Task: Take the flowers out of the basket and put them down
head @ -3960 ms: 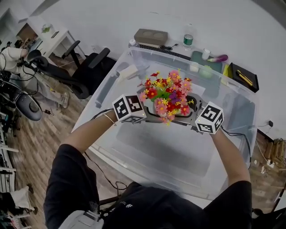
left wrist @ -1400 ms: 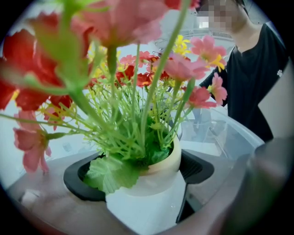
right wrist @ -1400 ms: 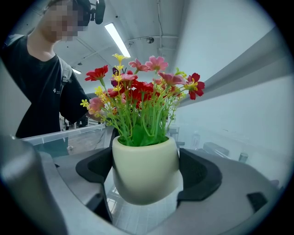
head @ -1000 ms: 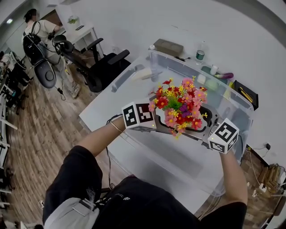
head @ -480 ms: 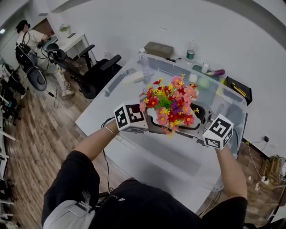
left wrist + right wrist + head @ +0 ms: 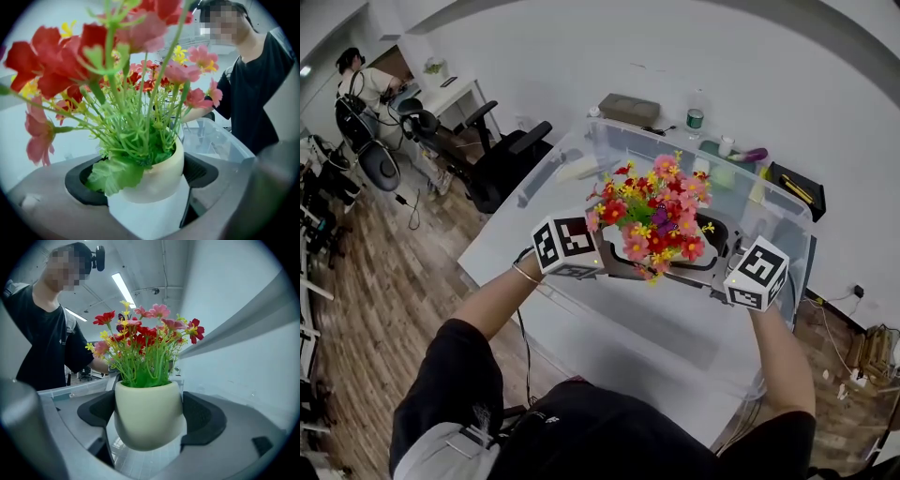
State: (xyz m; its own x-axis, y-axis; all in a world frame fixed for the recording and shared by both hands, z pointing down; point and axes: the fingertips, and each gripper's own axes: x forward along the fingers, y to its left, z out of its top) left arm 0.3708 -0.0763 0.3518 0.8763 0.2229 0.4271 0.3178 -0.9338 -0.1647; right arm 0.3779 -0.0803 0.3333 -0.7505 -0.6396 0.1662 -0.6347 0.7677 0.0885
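Observation:
A bunch of red, pink and yellow artificial flowers [image 6: 656,216] stands in a cream pot [image 6: 147,413], held upright in the air above the clear plastic bin [image 6: 614,129]. My left gripper [image 6: 614,261] is shut on the pot [image 6: 154,180] from the left, its dark pads [image 6: 77,180] against the sides. My right gripper [image 6: 708,262] is shut on the same pot from the right, with its pads [image 6: 201,416] pressed on both flanks. The pot's base hangs free. In the head view the blooms hide the pot.
The bin sits on a white table [image 6: 502,239]. Behind it lie a brown box [image 6: 630,108], a bottle [image 6: 695,120] and a black notebook [image 6: 792,187]. An office chair [image 6: 502,150] stands left of the table; a person [image 6: 356,80] sits far left.
Since four seconds ago both grippers have lifted the pot up out of the bin. Over the last half second it has hardly moved.

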